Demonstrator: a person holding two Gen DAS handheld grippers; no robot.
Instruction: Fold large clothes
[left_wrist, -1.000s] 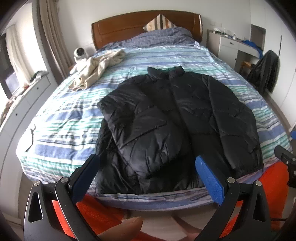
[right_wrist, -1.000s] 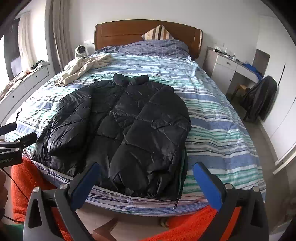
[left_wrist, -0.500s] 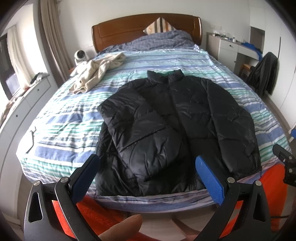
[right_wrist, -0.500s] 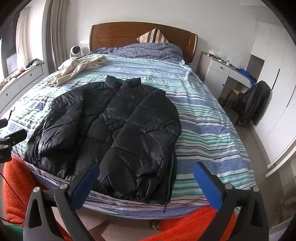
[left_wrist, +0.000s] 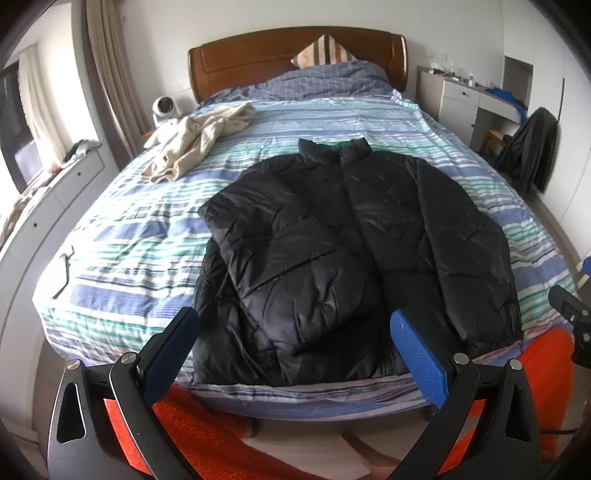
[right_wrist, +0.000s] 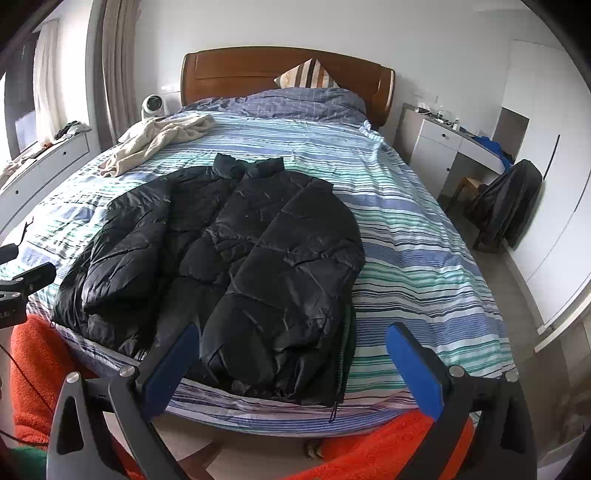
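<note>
**Jacket half-folded: bring the hem up next**

Black puffer jacket (left_wrist: 354, 251) spread collar-away on the striped bed (left_wrist: 122, 236), near the foot edge, both sleeves already laid across the body; left sleeve (left_wrist: 291, 266) at about 9 o'clock of the jacket in the left wrist view. Left gripper (left_wrist: 295, 347) gaping wide, holding nothing, short of the hem. Right gripper (right_wrist: 291, 354) likewise spread and empty, hovering off the foot of the bed at 6 o'clock of the jacket.

Likely next: pinch the hem at both bottom corners, one gripper each, taking every layer. Lift together, carry toward the collar at 12 o'clock, keep the sleeves trapped inside. Expect puffy fill to spring back, so press flat after laying. Mind the dangling zipper pull (right_wrist: 334, 408) at the hem. Leave the cream garment (left_wrist: 195, 136) at 11 o'clock alone.
</note>
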